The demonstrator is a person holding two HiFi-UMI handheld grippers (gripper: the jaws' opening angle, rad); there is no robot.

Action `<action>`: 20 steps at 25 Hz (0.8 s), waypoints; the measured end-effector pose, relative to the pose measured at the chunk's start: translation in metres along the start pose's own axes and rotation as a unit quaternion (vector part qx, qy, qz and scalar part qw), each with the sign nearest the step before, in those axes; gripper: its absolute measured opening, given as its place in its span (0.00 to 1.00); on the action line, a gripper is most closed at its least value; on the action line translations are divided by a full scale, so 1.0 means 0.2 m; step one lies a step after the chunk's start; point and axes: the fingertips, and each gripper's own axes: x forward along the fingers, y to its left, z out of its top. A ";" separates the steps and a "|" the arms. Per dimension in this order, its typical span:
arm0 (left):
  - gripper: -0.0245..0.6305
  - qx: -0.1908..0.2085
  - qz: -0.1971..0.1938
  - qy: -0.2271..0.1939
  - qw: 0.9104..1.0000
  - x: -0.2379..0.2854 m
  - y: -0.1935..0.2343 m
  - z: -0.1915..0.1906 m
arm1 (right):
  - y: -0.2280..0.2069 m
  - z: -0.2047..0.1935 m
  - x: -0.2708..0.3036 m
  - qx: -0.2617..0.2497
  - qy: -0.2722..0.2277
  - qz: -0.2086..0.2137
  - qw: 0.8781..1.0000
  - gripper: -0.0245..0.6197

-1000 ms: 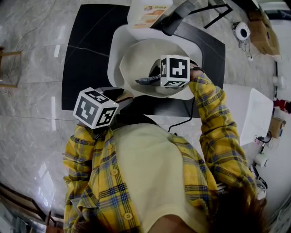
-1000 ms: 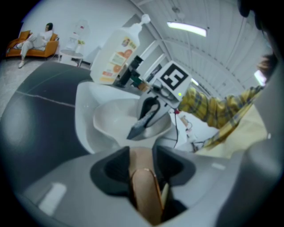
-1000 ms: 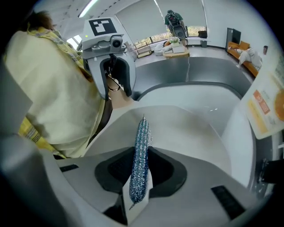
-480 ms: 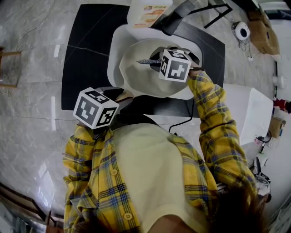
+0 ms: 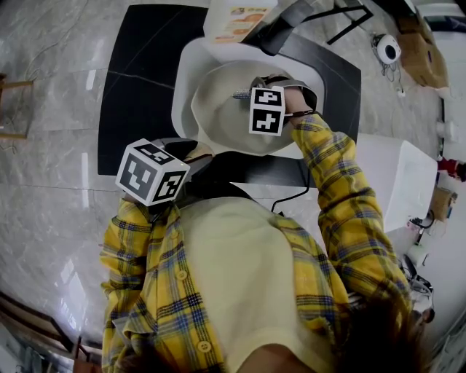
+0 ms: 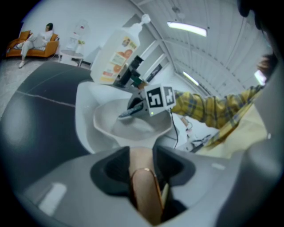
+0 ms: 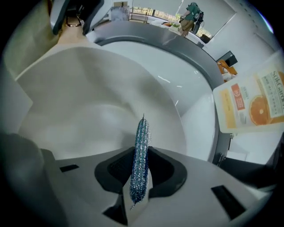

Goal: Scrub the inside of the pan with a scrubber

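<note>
A cream pan (image 5: 218, 109) lies tilted in a white sink (image 5: 186, 62). Its brown handle (image 6: 144, 186) runs toward me, and my left gripper (image 6: 141, 166) is shut on it; in the head view that gripper (image 5: 188, 151) is at the sink's near edge. My right gripper (image 5: 245, 94) is inside the pan, shut on a thin blue-silver scrubber (image 7: 141, 155). The scrubber's tip (image 5: 239, 95) is close to the pan's inner wall (image 7: 97, 106), near the far right side; contact is not visible. The left gripper view shows the right gripper (image 6: 133, 108) over the pan's bowl (image 6: 133, 128).
A white soap bottle (image 5: 237, 22) with an orange label stands behind the sink, next to a black faucet (image 5: 280, 33). The sink sits in a black counter (image 5: 138, 80). A white box (image 5: 397, 182) is at the right, and marble floor lies to the left.
My right gripper moved with the scrubber from the pan's near side toward its far side, and its cube turned. The left gripper and pan handle stayed put.
</note>
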 end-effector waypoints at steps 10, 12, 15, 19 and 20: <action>0.33 -0.002 -0.001 -0.001 1.000 0.01 0.00 0.00 | 0.06 -0.04 0.01 0.078 0.028 0.063 0.995 0.17; 0.33 -0.002 -0.001 -0.001 1.000 0.00 0.00 0.00 | 0.07 -0.04 0.00 0.087 0.027 0.073 0.993 0.17; 0.33 -0.001 -0.002 -0.001 1.000 0.00 0.00 0.00 | 0.09 -0.05 -0.02 0.109 0.024 0.090 0.990 0.17; 0.33 -0.004 -0.003 -0.002 1.000 0.00 0.00 0.00 | 0.13 -0.08 -0.07 0.149 0.032 0.121 0.981 0.17; 0.33 -0.004 -0.004 -0.002 1.000 0.00 0.00 0.00 | 0.14 -0.08 -0.08 0.154 0.033 0.129 0.979 0.17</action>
